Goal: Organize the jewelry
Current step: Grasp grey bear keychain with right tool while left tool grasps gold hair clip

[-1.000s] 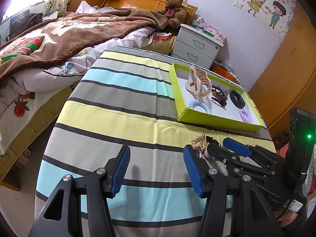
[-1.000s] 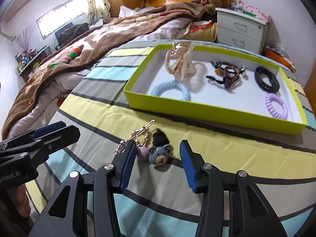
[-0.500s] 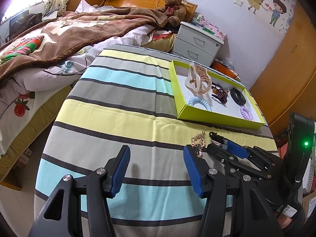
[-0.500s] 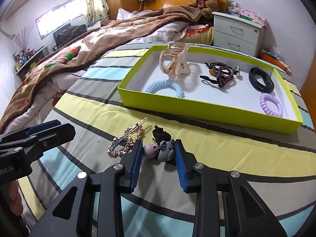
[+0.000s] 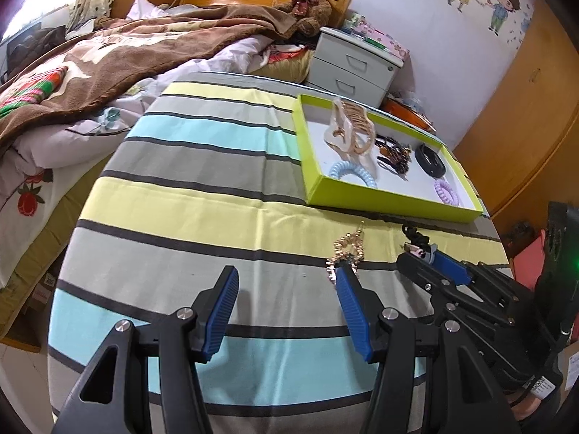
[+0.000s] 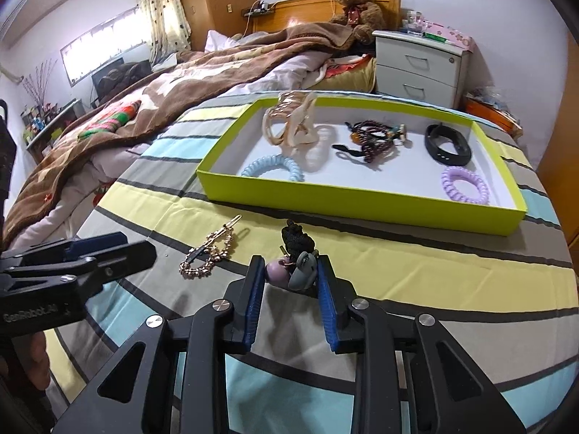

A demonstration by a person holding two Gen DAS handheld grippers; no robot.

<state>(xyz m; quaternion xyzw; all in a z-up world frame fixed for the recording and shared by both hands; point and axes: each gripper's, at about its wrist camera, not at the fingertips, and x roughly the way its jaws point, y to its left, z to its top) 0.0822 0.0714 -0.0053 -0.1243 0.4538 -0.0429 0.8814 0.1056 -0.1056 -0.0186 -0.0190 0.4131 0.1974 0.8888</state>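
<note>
Left wrist view: the left gripper (image 5: 286,285) stands wide with nothing between its blue pads, above the striped cloth (image 5: 202,202). A gold chain clip (image 5: 349,249) lies just ahead of its right fingertip, long axis running away from the tool toward the green tray (image 5: 391,204). To the right, the right gripper (image 5: 421,253) carries a small charm at its tip.

Right wrist view: the right gripper (image 6: 289,271) is narrow and closing, both pads against the bear charm (image 6: 298,271), a grey bear head with a mauve bead and a black knotted cord. The cord extends forward beyond the fingertips, toward the tray (image 6: 362,202). The gold chain clip (image 6: 210,253) lies left of the fingertips, angled forward-right.
</note>
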